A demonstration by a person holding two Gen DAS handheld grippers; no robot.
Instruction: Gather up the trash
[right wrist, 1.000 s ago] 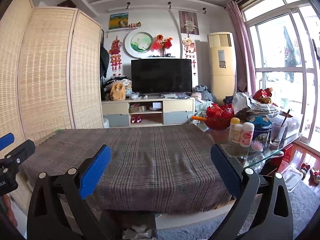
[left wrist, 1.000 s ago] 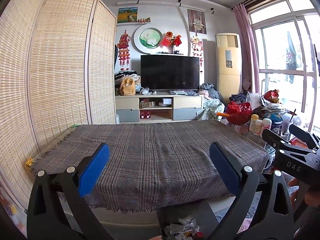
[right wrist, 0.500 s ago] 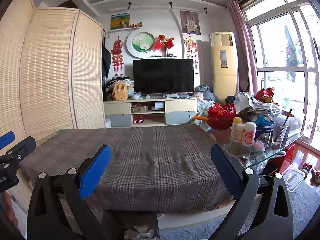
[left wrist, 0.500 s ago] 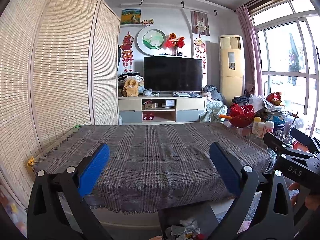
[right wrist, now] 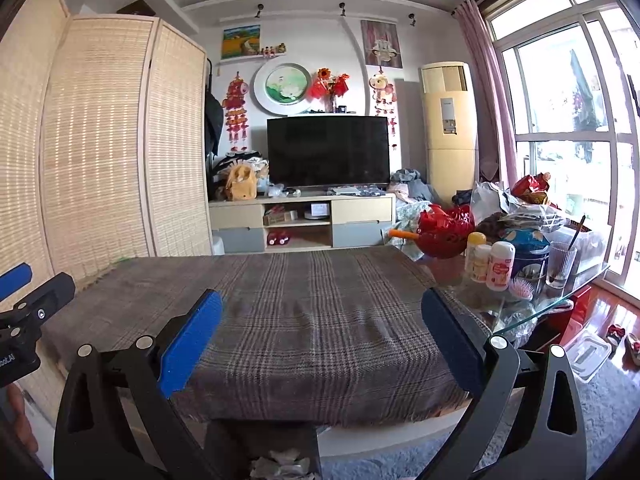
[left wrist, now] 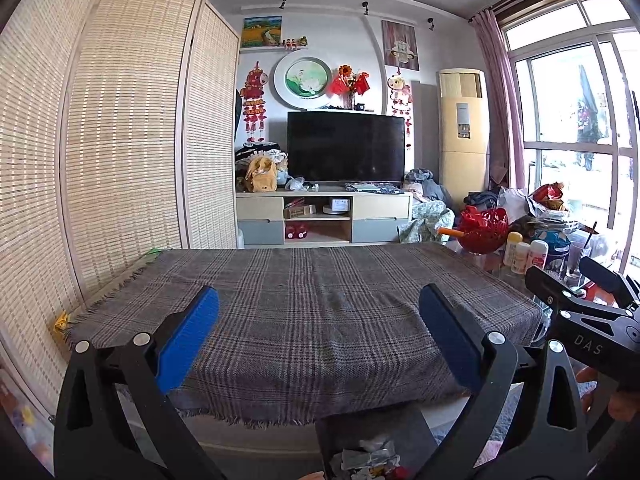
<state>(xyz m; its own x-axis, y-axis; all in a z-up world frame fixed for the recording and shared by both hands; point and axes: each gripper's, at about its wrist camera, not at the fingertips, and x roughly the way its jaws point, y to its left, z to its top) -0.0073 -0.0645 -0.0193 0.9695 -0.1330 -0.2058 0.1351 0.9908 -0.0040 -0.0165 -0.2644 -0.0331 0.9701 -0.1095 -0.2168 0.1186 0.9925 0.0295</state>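
A dark bin (left wrist: 372, 436) stands on the floor in front of the table, with crumpled paper trash (left wrist: 370, 458) in it; the bin also shows in the right wrist view (right wrist: 264, 446) with its crumpled paper (right wrist: 280, 466). My left gripper (left wrist: 319, 300) is open and empty, held above the table's near edge. My right gripper (right wrist: 322, 302) is open and empty at the same height. Each gripper shows at the edge of the other's view. The plaid cloth (left wrist: 304, 304) on the table bears no trash that I can see.
A glass table end (right wrist: 520, 300) at the right holds bottles (right wrist: 500, 266), a glass (right wrist: 562, 258), a red basket (right wrist: 446, 230) and bags. A bamboo screen (left wrist: 120, 120) stands at the left. A TV (left wrist: 346, 148) on its cabinet stands at the far wall.
Both grippers have risen and tilted up slightly, so the table sits lower in both views. Both stay open and empty.
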